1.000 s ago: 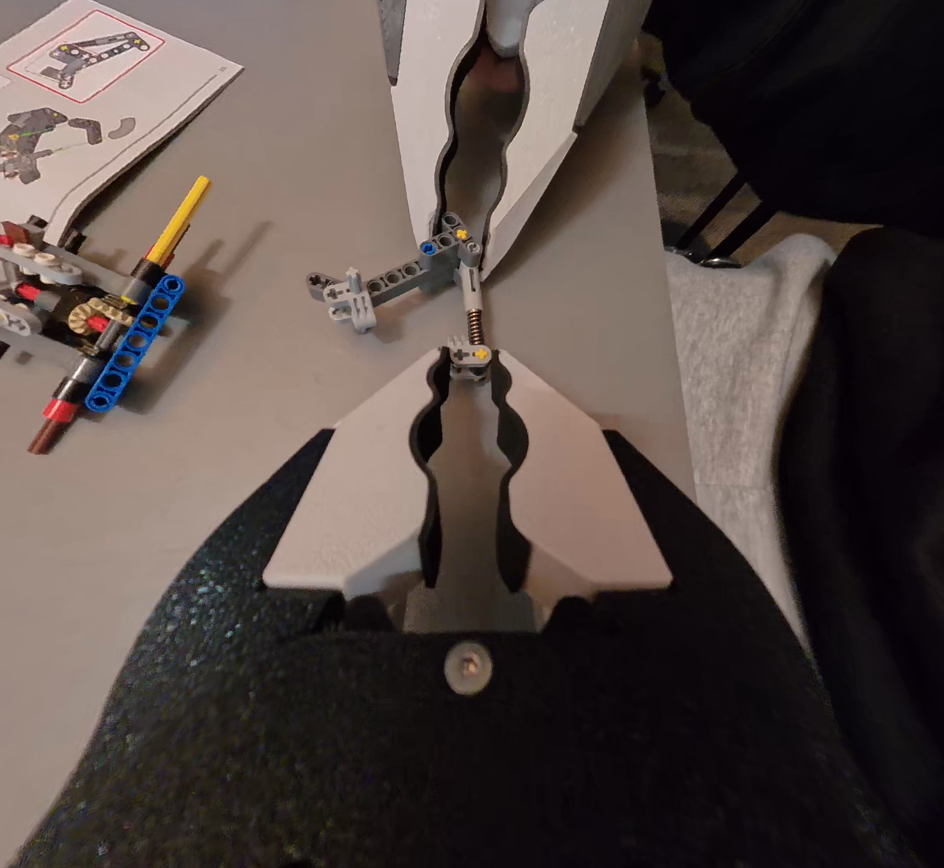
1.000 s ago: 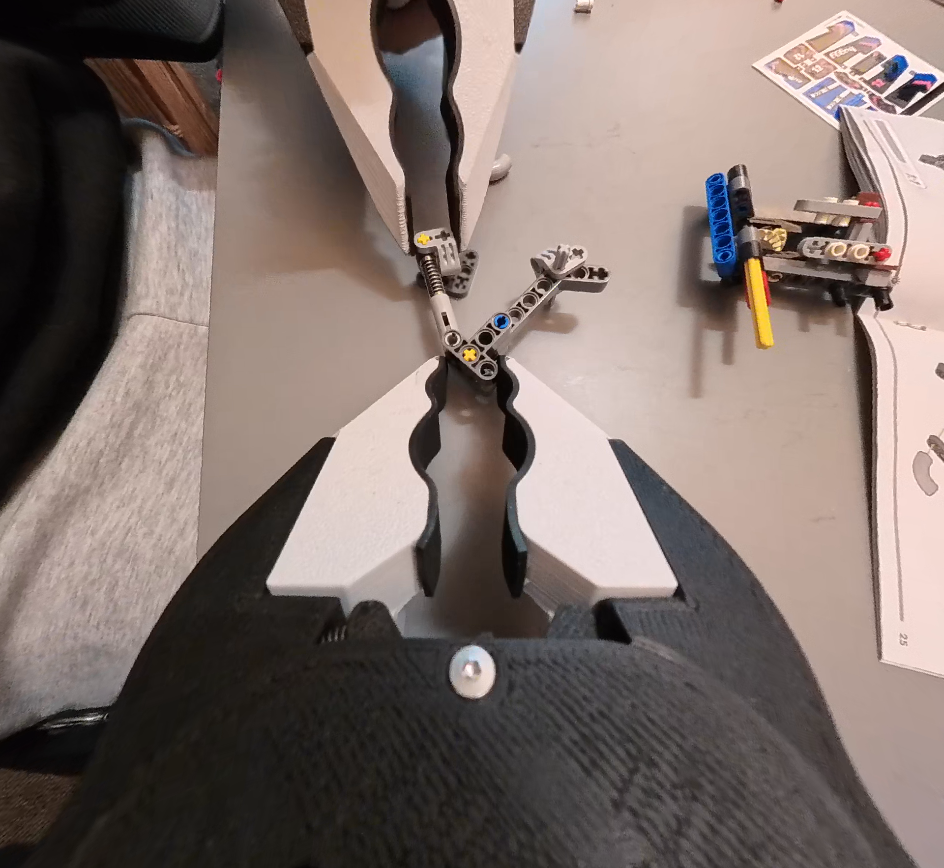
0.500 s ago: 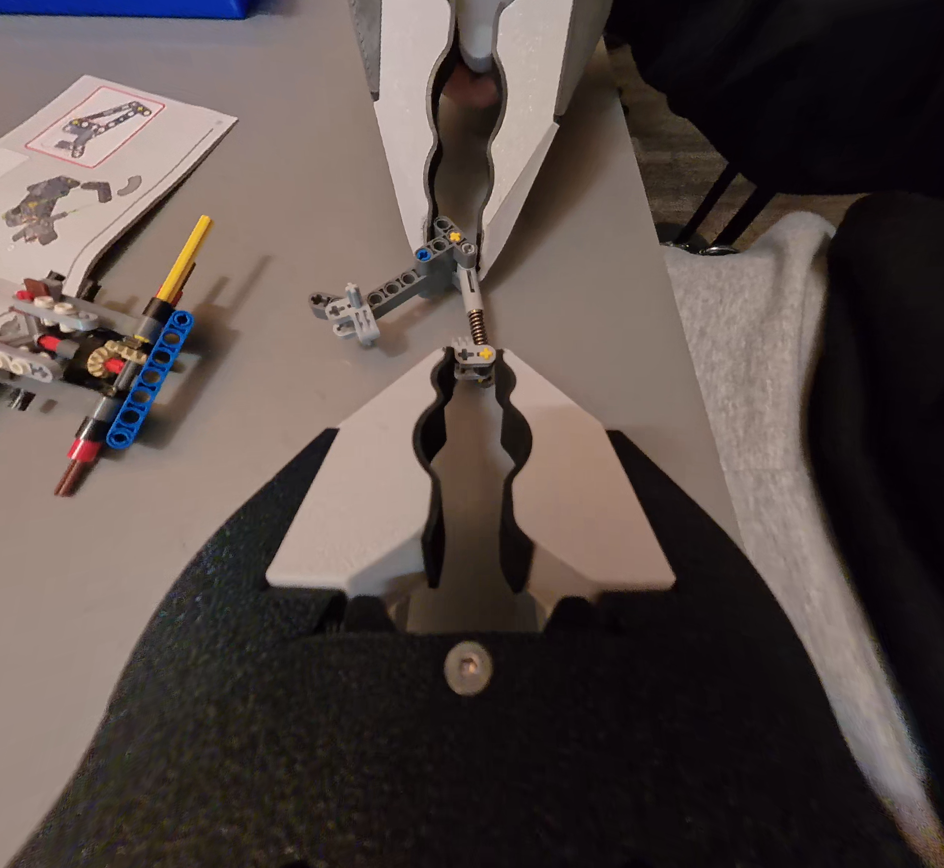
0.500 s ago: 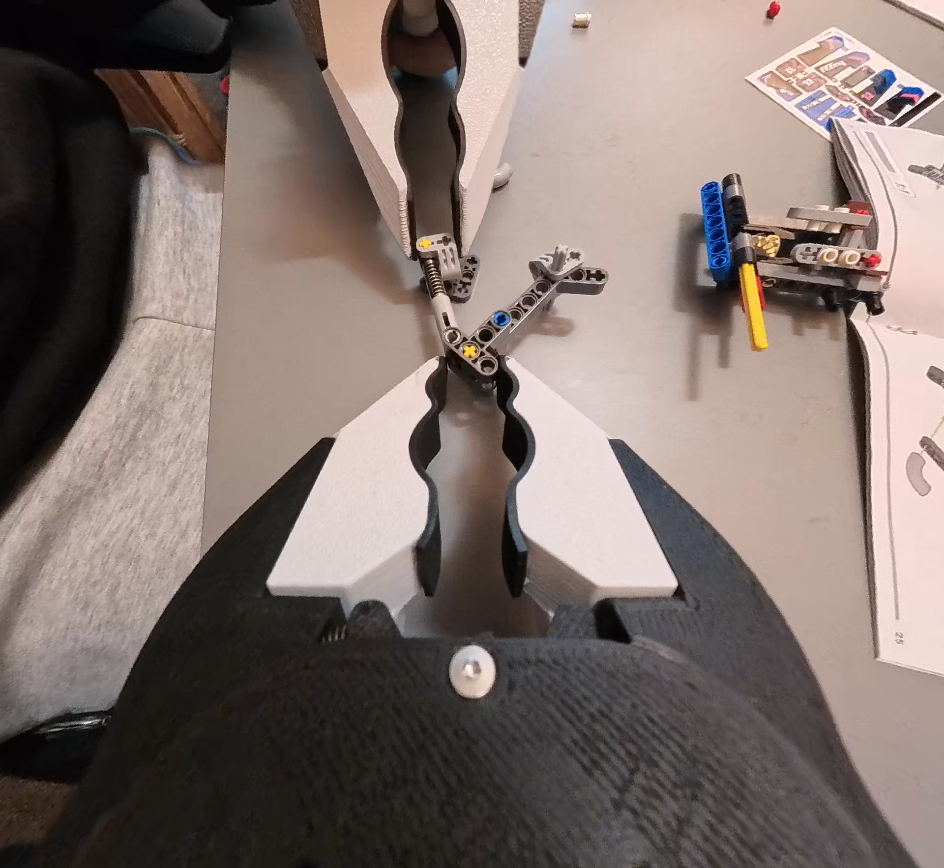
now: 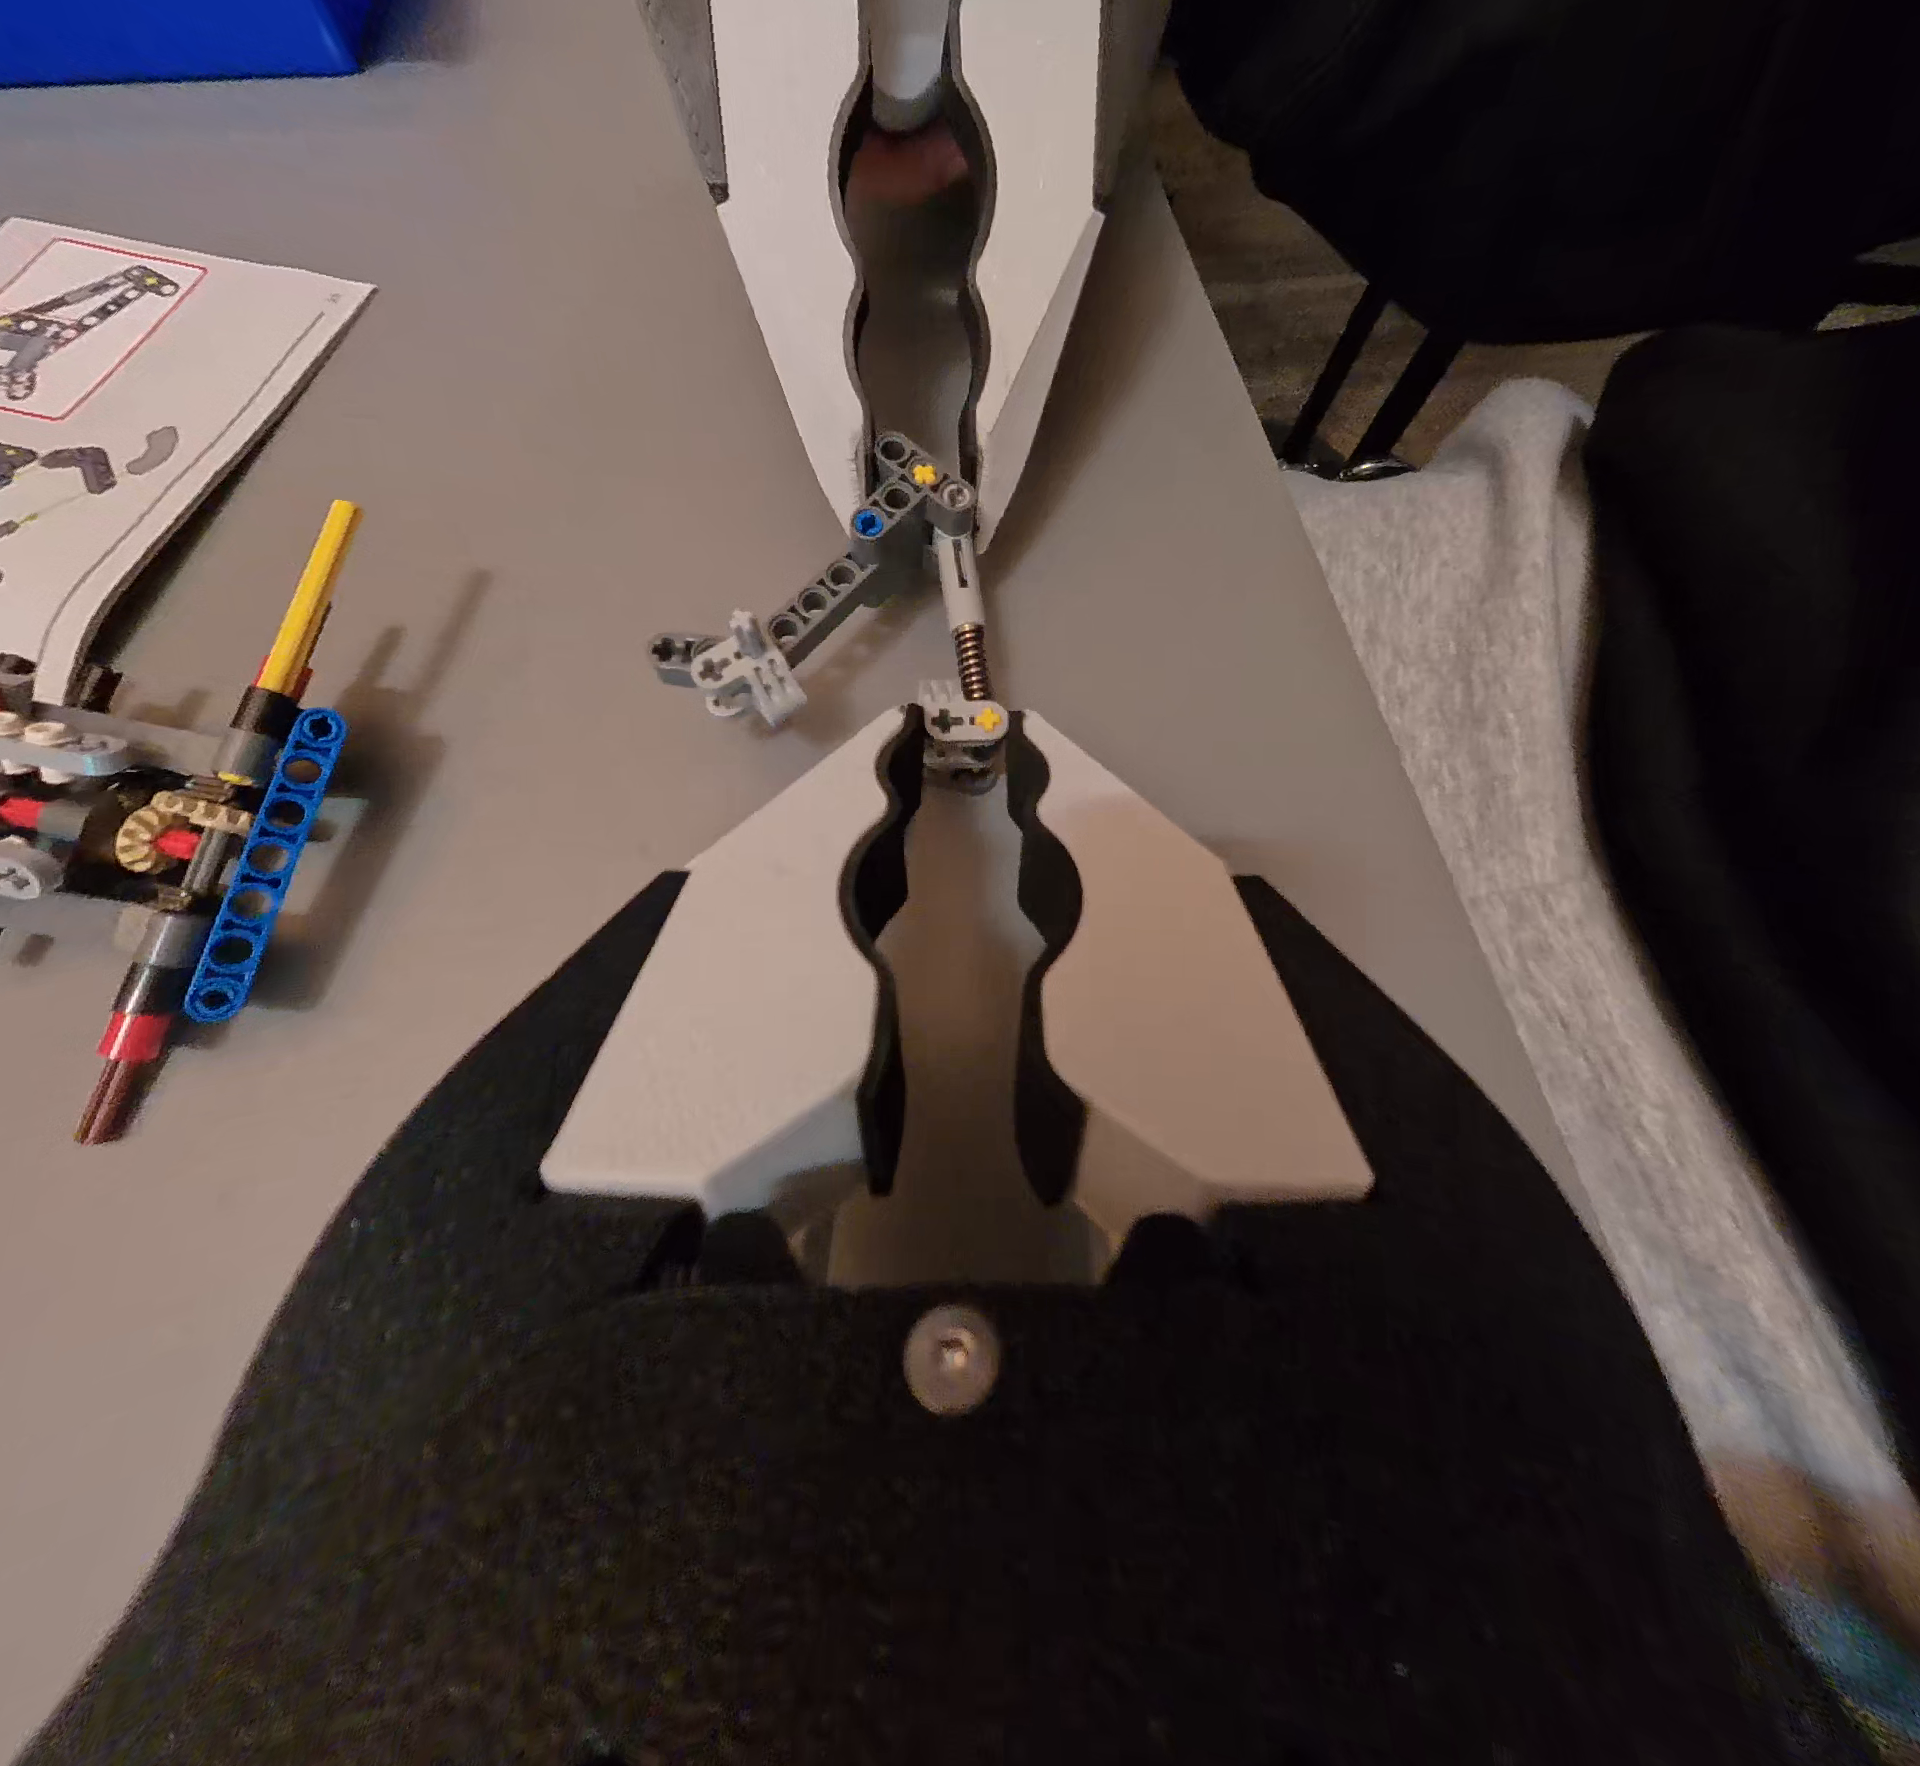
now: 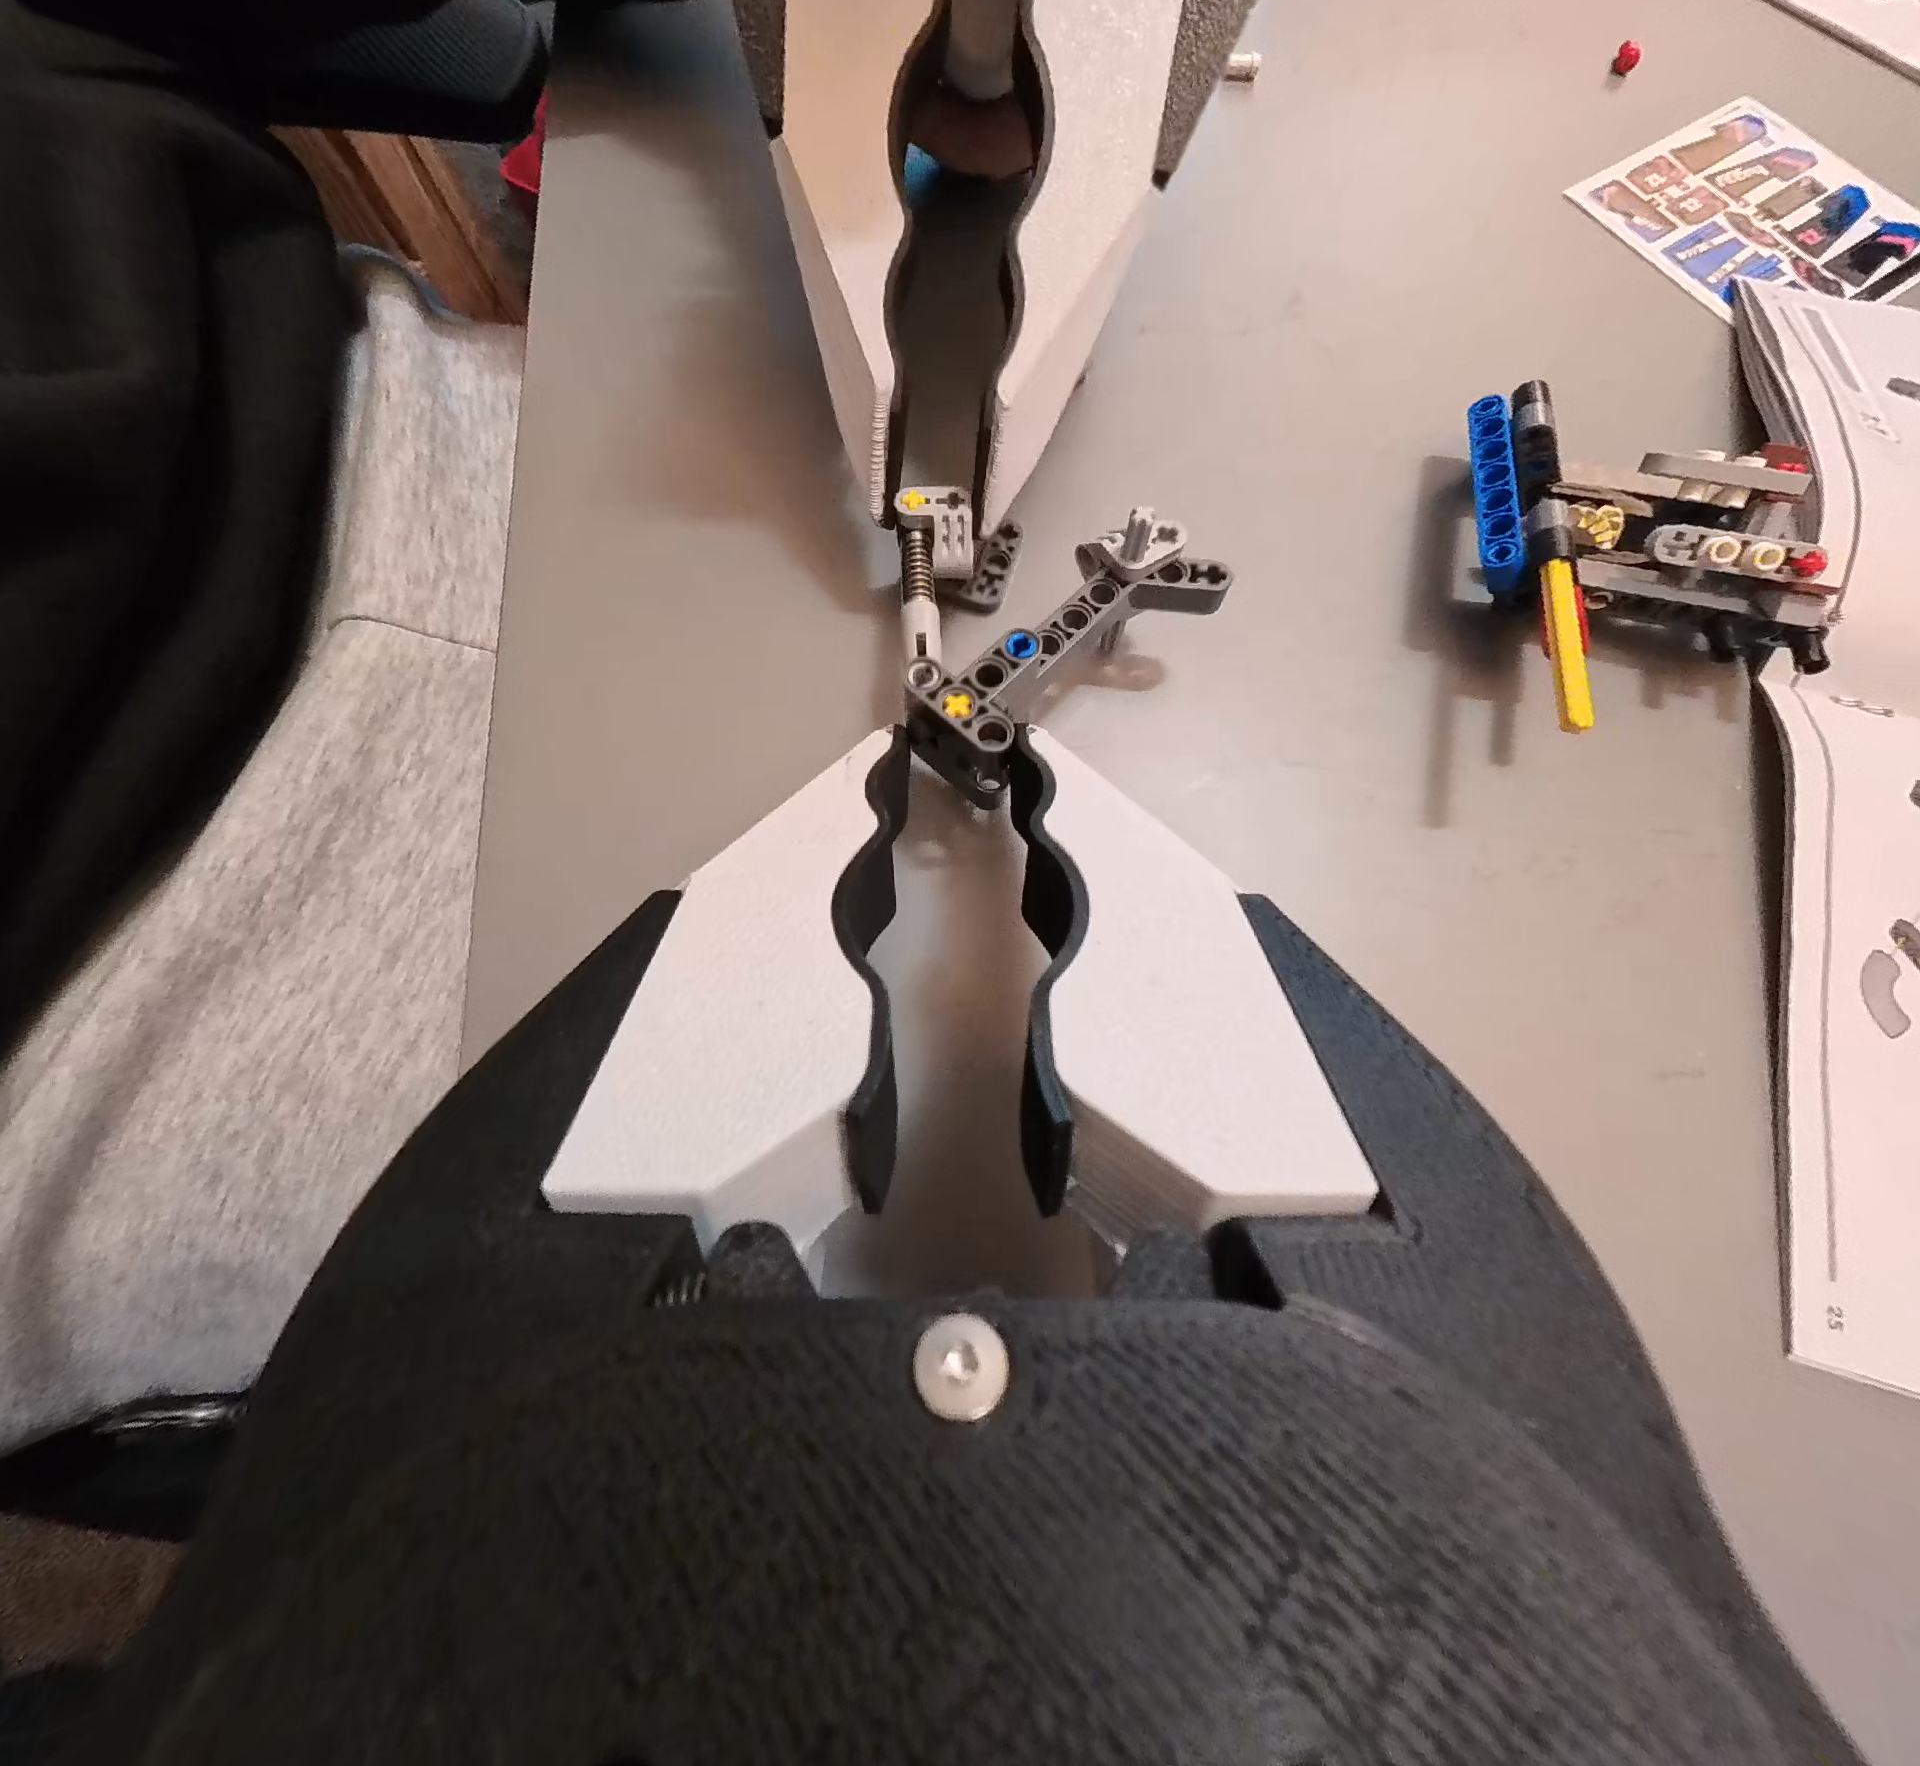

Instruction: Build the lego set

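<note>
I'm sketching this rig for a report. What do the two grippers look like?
Both match: the left gripper and right gripper each have a rough black body with a silver screw, and two light grey wedge-shaped fingers lined with wavy black inner edges. No cables or markings show.

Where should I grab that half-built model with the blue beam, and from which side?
Judging by shape: pinch the blue beam across its flat, parallel faces, coming from above on the side away from the booklet. It stands clear at the model's edge; the yellow axle looks thin and may slide.

grey beam-and-spring assembly [image 5: 891, 563], pinched at both ends
</note>
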`<state>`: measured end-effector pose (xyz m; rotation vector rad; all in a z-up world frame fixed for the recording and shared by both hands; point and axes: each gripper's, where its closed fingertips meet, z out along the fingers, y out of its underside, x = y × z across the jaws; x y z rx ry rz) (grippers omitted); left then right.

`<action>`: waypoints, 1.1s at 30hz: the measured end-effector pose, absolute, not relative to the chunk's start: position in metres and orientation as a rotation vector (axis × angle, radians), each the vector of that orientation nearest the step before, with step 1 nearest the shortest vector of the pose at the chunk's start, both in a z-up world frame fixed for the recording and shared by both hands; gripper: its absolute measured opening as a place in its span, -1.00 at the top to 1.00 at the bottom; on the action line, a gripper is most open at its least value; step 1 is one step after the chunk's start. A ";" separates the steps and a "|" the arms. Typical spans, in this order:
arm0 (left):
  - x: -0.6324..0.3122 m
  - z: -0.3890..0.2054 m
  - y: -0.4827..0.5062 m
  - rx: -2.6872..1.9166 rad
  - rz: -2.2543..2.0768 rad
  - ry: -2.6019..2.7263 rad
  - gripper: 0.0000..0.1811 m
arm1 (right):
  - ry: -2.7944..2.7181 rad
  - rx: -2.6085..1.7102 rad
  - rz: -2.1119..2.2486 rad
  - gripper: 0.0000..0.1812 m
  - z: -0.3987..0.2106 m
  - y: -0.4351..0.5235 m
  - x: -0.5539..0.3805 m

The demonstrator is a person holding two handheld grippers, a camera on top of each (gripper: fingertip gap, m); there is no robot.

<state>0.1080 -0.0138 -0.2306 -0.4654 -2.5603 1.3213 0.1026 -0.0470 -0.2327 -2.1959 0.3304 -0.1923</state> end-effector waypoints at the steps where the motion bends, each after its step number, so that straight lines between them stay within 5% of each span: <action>1: 0.109 -0.231 -0.014 -0.465 1.317 -2.556 0.86 | 0.333 -2.192 -0.195 0.82 -0.232 -0.047 0.103; 33: 0.111 -0.237 -0.011 -0.758 1.152 -2.515 0.85 | 0.386 -2.239 -0.177 0.82 -0.242 -0.041 0.095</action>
